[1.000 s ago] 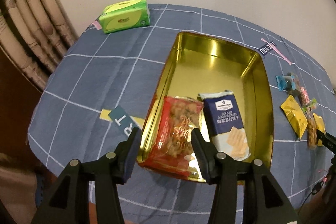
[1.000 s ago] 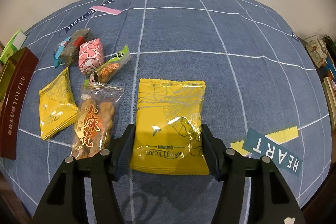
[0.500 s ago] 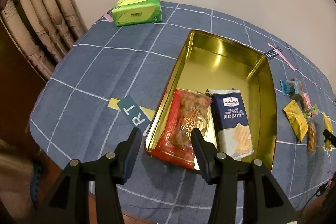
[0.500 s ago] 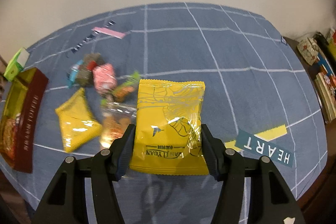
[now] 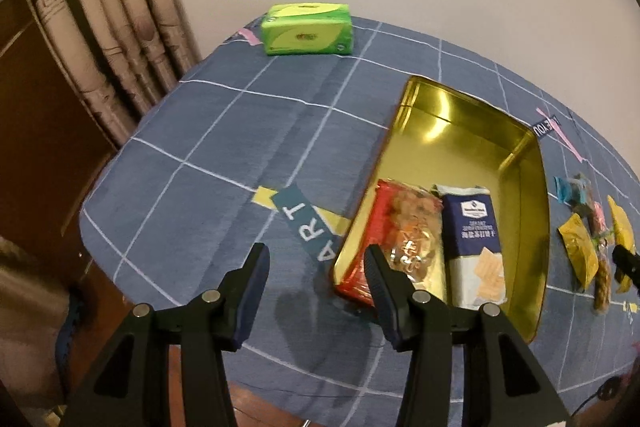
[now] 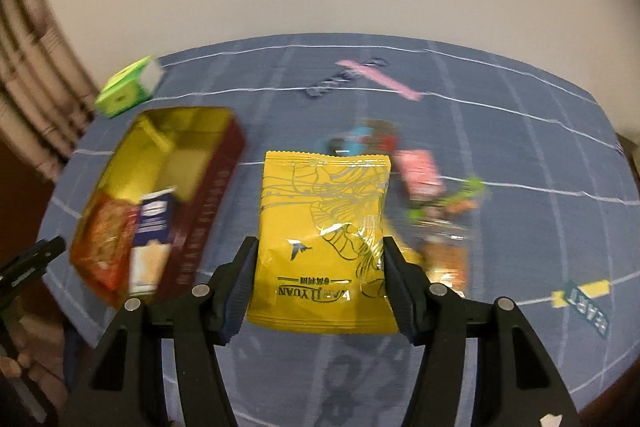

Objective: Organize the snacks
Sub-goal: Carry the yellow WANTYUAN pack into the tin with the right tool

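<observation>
My right gripper (image 6: 318, 257) is shut on a yellow snack bag (image 6: 322, 227) and holds it above the blue cloth, between the gold tin (image 6: 188, 131) on the left and the loose snacks (image 6: 436, 203) on the right. The gold tin (image 5: 532, 211) holds a red snack pack (image 5: 404, 239) and a navy cracker pack (image 5: 474, 239). My left gripper (image 5: 316, 263) is open and empty, above the cloth just left of the tin's near corner. Several small snacks (image 5: 584, 247) lie right of the tin.
A green tissue pack (image 5: 307, 29) lies at the table's far left corner. A curtain (image 5: 100, 27) hangs left of the table. The table edge runs close below both grippers. Printed word patches (image 5: 308, 223) mark the cloth.
My right gripper lifted the yellow bag off the cloth and swung left toward the tin. My left gripper drew back and left, away from the tin, still open.
</observation>
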`<state>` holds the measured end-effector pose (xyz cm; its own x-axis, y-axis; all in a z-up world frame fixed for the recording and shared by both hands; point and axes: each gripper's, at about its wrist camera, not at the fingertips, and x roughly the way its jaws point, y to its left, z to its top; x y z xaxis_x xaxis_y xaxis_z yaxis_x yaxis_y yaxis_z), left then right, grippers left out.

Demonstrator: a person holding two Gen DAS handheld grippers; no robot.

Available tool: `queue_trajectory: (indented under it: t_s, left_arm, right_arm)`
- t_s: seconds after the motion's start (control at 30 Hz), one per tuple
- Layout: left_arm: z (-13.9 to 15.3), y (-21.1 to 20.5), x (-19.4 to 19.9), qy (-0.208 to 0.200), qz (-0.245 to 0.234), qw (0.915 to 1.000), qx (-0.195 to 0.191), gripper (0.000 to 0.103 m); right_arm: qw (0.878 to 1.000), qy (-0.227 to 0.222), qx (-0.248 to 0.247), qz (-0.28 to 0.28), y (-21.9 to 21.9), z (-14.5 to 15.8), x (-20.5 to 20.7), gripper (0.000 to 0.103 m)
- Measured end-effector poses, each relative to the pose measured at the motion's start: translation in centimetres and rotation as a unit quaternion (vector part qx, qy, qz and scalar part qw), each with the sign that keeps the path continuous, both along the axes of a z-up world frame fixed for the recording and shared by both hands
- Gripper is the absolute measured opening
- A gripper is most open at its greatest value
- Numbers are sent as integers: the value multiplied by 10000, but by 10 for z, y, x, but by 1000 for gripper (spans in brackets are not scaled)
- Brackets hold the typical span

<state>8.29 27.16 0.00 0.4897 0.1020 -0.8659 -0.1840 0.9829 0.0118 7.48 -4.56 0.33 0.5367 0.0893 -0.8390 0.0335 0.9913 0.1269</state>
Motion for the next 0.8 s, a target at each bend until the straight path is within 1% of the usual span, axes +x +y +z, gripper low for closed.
queue_trajectory:
  t_s: [0.17,0.3,0.47,0.53,0.63,0.8]
  left_arm:
    - [2,10,-2,-40,236,9997,30,50]
    - [2,20,-1,-63,442,9990,-6,50]
    - [1,37,-2,-30,798,9968,-71,50]
    - [-1,44,-2,13,934,9955,-163,50]
    - [-2,48,-3,32,1016,9946,-191,50]
    - [-2,50,-3,38,1012,9946,-209,50]
  right_arm:
    - [9985,8,67,549,54,-2,7,56]
    - [9956,17,99,933,86,-7,10,56]
    - [9904,4,-80,1379,118,-11,14,56]
    - [9894,18,-132,1444,124,-12,15,56]
    - [9886,29,-156,1495,133,-15,18,56]
    - [9879,51,-196,1535,150,-22,24,56]
